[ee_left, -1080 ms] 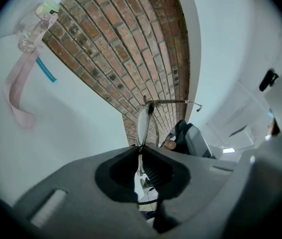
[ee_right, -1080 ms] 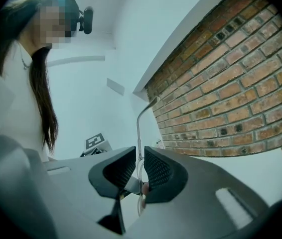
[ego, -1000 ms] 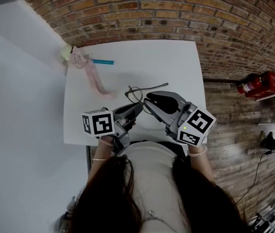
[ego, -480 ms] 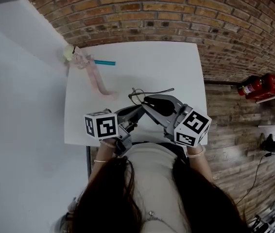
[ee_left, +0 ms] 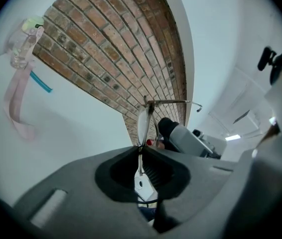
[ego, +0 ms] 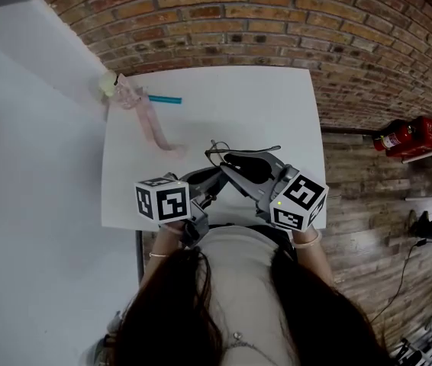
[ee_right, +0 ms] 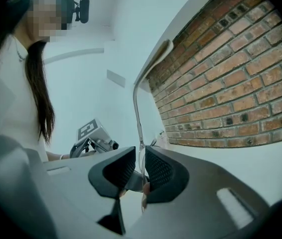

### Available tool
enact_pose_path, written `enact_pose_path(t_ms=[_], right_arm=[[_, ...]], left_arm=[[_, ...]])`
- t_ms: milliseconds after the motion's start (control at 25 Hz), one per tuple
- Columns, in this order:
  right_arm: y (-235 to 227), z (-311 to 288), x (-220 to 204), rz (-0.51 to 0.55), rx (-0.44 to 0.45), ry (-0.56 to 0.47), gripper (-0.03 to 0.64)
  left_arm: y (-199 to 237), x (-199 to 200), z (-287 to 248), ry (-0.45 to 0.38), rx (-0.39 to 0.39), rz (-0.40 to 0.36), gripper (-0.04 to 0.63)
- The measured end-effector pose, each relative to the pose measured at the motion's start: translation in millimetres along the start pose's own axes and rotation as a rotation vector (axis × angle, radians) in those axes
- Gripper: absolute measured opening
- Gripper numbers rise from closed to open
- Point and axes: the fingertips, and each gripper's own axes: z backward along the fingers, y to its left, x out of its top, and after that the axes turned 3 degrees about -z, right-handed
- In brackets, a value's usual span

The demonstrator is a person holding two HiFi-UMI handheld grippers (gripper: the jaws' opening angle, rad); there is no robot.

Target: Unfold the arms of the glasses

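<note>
Thin-wire glasses [ego: 217, 153] hang just above the white table [ego: 277, 105], near its front edge. My left gripper [ego: 214, 175] is shut on the frame from the left; in the left gripper view the lens [ee_left: 142, 123] stands edge-on above the jaws and one arm [ee_left: 173, 102] sticks out to the right. My right gripper [ego: 233, 162] is shut on the glasses from the right. In the right gripper view a thin arm [ee_right: 138, 108] rises from between the jaws to its curved tip [ee_right: 163, 49]. The two grippers' tips nearly touch.
A pink strap [ego: 151, 126] tied to a clear bottle with a yellow-green cap [ego: 109, 84] lies at the table's back left corner, beside a blue stick [ego: 164, 97]. Brick floor surrounds the table; a red object [ego: 407, 132] lies on it at right.
Both grippers have drawn a little toward the person with the glasses. The outstretched arm's tip has swung to the right and slightly nearer.
</note>
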Motion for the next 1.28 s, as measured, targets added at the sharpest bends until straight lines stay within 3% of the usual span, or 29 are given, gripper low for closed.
enact_pose_path(t_ms=[600,1280], right_arm=[[-6.1,-2.0,-4.2,-0.001,-0.029,0.022,0.052],[-7.3,-2.8,0.9,0.027,-0.061,0.004,0.031]], left_arm=[[-4.3,2.8,-1.6,0.002,0.067,-0.096,0.022],[-1.3,8.9,2.2,-0.023,0.069,-0.089,0.021]])
